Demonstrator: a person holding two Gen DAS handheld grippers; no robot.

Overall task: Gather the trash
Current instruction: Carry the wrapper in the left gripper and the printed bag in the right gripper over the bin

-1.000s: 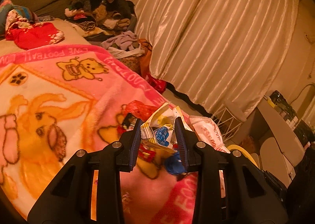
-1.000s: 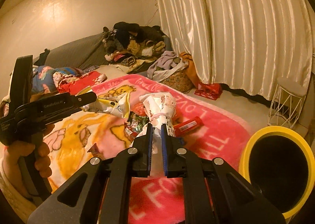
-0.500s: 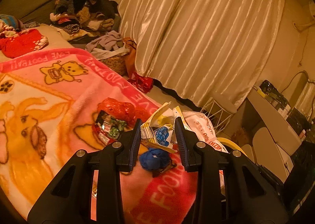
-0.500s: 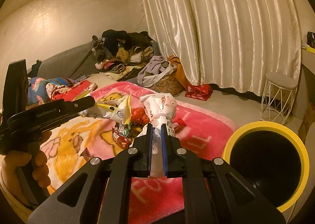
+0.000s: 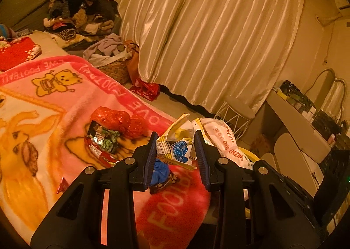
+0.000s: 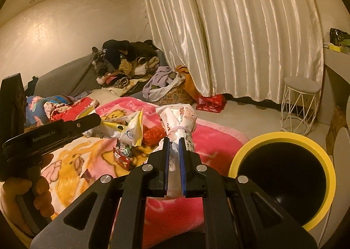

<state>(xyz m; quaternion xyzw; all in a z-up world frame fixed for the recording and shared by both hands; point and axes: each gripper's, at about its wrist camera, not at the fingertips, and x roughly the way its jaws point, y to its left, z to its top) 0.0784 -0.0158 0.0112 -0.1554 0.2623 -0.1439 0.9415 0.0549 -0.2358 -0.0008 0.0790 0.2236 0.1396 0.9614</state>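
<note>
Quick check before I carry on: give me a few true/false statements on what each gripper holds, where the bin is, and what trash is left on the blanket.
1. The right gripper is shut on a white wrapper. True.
2. The left gripper is empty. False: it holds a yellow-and-white packet.
3. The bin has a yellow rim and stands to the right of the right gripper. True.
4. The white wrapper is already inside the bin. False: it is between the right gripper's fingers, left of the bin.
5. No trash is left on the blanket. False: a red bag and a dark snack pack lie there.
</note>
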